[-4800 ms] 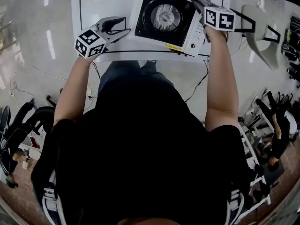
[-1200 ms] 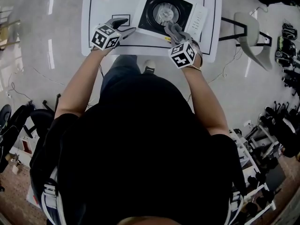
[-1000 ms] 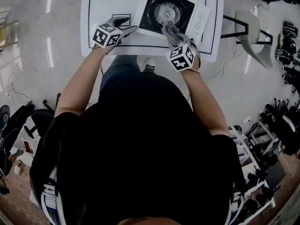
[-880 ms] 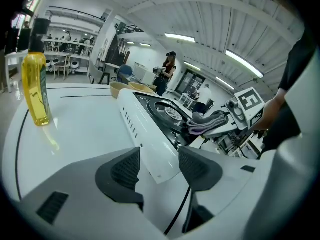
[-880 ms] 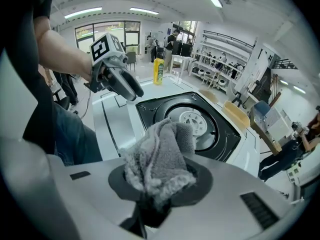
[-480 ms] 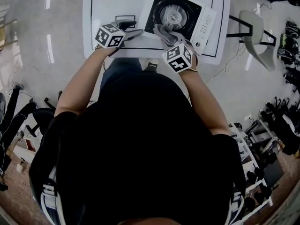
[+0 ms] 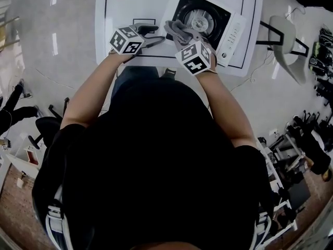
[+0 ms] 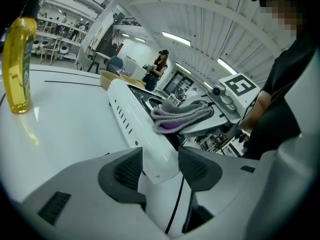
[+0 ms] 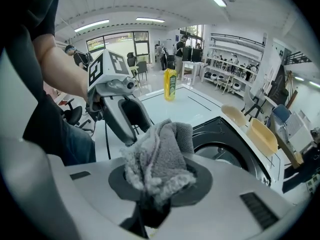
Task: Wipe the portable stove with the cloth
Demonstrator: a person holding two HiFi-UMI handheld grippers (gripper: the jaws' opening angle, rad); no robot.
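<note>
Cloth (image 9: pixel 159 156): grey, bunched, clamped in rt gripper (image 9: pixel 152 194), held over near-left corner of portable stove (image 7: pixel 232 34). Stove set on rt half of tabletop (image 7: pixel 132 4). Lt gripper (image 8: pixel 159 170): jaws narrowly apart, nothing held, just left of stove. Yellow bottle (image 8: pixel 17 64) placed twd far-left corner.

I logged one white portable stove with a black top and round burner (image 7: pixel 210 14). One crumpled grey terry cloth (image 9: pixel 160 156). One tall yellow plastic bottle (image 8: pixel 20 66). Two shallow pale tan containers: the nearer container (image 9: pixel 234 115) and the farther container (image 9: pixel 263 135). Two grey two-jaw grippers: the left gripper (image 8: pixel 155 171) and the right gripper (image 9: pixel 157 181). One white table with black lines (image 7: pixel 135 4). One grey chair (image 7: pixel 289 40).
</note>
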